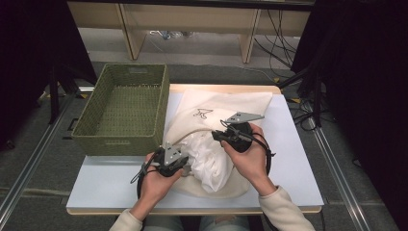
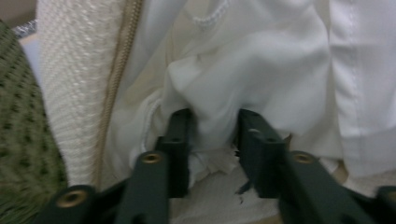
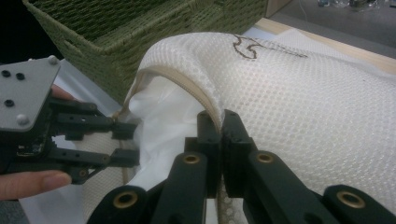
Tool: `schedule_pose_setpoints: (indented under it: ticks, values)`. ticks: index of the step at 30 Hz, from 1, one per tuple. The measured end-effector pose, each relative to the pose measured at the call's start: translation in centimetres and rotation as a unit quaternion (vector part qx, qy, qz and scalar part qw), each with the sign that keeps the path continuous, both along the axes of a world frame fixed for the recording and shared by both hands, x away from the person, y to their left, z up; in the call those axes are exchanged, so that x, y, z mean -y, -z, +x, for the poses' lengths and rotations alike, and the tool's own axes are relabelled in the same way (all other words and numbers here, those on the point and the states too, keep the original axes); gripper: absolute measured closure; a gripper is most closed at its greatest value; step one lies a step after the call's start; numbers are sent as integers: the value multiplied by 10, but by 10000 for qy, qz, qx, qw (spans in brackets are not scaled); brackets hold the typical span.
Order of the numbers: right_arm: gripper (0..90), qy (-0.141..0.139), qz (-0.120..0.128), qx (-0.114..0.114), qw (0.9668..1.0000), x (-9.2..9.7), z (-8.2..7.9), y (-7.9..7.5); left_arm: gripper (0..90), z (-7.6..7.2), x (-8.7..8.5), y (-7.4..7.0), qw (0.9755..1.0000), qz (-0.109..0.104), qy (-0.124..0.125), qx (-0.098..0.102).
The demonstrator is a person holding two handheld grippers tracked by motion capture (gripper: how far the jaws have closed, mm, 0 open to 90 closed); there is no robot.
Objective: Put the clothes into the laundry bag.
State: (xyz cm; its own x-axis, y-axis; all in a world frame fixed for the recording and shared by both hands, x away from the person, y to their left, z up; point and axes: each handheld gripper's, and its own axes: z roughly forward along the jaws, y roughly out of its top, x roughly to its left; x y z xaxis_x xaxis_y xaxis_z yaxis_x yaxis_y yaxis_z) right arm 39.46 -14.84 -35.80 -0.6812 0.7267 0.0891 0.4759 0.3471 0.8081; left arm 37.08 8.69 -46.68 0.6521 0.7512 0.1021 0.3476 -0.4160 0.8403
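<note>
A cream mesh zip bag point(image 1: 226, 103) lies on the table with a white garment point(image 1: 209, 161) bulging out of its open mouth. My right gripper point(image 1: 215, 134) is shut on the bag's zipper rim, holding the opening up; in the right gripper view its jaws point(image 3: 220, 121) pinch the mesh edge point(image 3: 303, 102). My left gripper point(image 1: 188, 166) reaches into the mouth from the left. In the left gripper view a fold of the white garment point(image 2: 243, 60) is bunched between its jaws point(image 2: 214, 126), touching both. The same gripper point(image 3: 128, 142) appears in the right gripper view at the garment point(image 3: 163, 121).
A green woven basket point(image 1: 118, 143) stands at the table's left rear, close beside the bag; its wall point(image 2: 18, 140) is just left of the bag's zipper point(image 2: 119, 79). Bare pale-blue tabletop point(image 1: 293, 159) lies to the right and along the front edge.
</note>
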Motion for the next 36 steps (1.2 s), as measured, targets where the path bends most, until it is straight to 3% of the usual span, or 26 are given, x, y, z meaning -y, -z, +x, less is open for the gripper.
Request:
schedule_pose_setpoints:
  ticks: [1,2,3,4,5,8,11,14,17,18,19,21,22,25,27,28,29,30,33,36]
  values:
    - [884,66,6,-48,10000,-1,-1,0,784,0,2,-2,9999,-104,7,-66]
    - [884,2,-18,71,10000,-1,0,1,820,1,5,-4,9995,-273,47,-117]
    - [885,-73,-25,11,10000,-2,0,2,834,0,9,-7,9992,-398,59,-69]
    - [885,-77,-79,129,9999,-3,1,2,840,0,15,-11,9984,-542,138,-25]
    - [885,-5,-5,-35,10000,-5,-2,2,844,1,19,-13,9983,-557,189,21]
    - [885,-64,23,11,10000,-7,-5,-1,846,2,33,-22,9974,-622,289,236]
    - [885,-107,141,109,9998,-6,-7,-4,842,9,44,-25,9971,-519,233,510]
    - [885,0,129,74,9999,-2,-5,-5,830,24,48,-11,9980,-234,117,583]
    - [886,23,143,8,9999,1,-1,-1,814,35,47,5,9990,-45,71,450]
    - [886,81,160,-79,9998,1,-1,-1,808,34,48,7,9988,-168,29,467]
    - [886,-29,107,29,9999,2,1,0,801,33,48,7,9987,-134,64,488]
    - [885,-12,88,23,10000,2,2,0,773,30,47,5,9987,-126,114,482]
    - [885,-34,76,43,10000,2,3,1,747,28,44,3,9988,-18,158,461]
    - [885,10,45,81,10000,1,2,1,643,21,37,-1,9987,-139,183,445]
    - [885,83,127,-84,9998,0,-1,-1,565,14,32,-4,9988,-196,187,397]
    - [885,41,100,-42,9999,1,0,-1,540,11,28,-5,9988,-195,194,402]
    - [885,43,99,-54,9999,1,0,-1,518,7,26,-6,9986,-231,238,410]
    - [884,61,45,56,10000,1,0,0,498,3,23,-7,9986,-291,291,330]
    - [884,-39,45,65,10000,0,1,0,448,-4,16,-6,9979,-512,380,131]
    - [884,10,-19,112,9999,1,0,-1,427,-11,10,-8,9979,-505,386,97]
